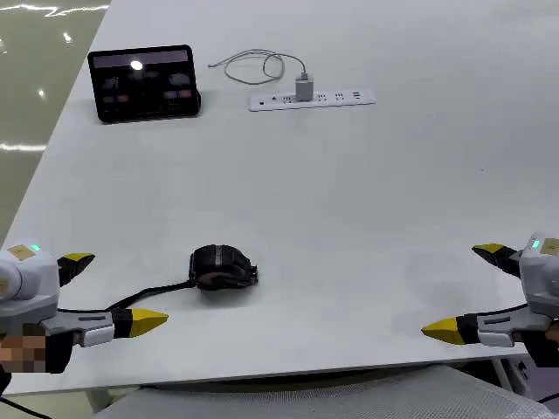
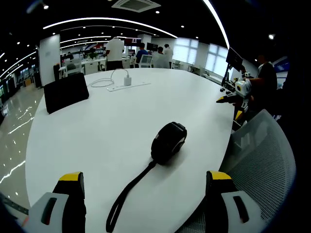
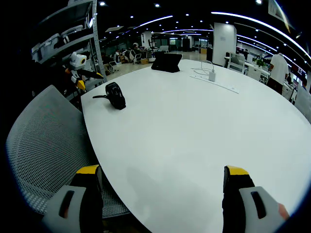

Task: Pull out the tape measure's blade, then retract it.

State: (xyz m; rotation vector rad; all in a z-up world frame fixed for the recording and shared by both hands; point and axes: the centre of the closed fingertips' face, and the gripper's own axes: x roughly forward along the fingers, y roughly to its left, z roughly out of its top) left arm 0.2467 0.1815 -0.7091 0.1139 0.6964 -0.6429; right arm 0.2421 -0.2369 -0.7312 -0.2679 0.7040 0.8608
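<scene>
White table (image 1: 349,201), wide and mostly bare, office floor beyond.

Head view: left gripper (image 1: 124,289) at the near edge, jaws spread wide, nothing between them. Tape measure (image 1: 220,267), black, lies on the table just ahead of it and a little toward the right gripper. Its dark strap (image 1: 148,295) trails back toward the left gripper's near jaw. Right gripper (image 1: 453,290) well apart along the same edge, jaws also spread and empty. Bare table between the two. Far past the left gripper stands a dark tablet (image 1: 144,83). Beside it lies a white power strip (image 1: 312,99) with a charger (image 1: 304,87) plugged in and a looped cable (image 1: 253,68). Mesh chair (image 1: 306,397) back below the table edge.

Left gripper view: tape measure straight ahead, blade not drawn out, nothing lying between it and the jaws but the strap, which runs back between the yellow tips. Right gripper off to the right past the table edge. Chair mesh close on that side. People (image 2: 141,51) standing far behind.

Right gripper view: tape measure far ahead to the left, near the table edge, left gripper beyond it. Open white surface directly in front of the parted jaws.
</scene>
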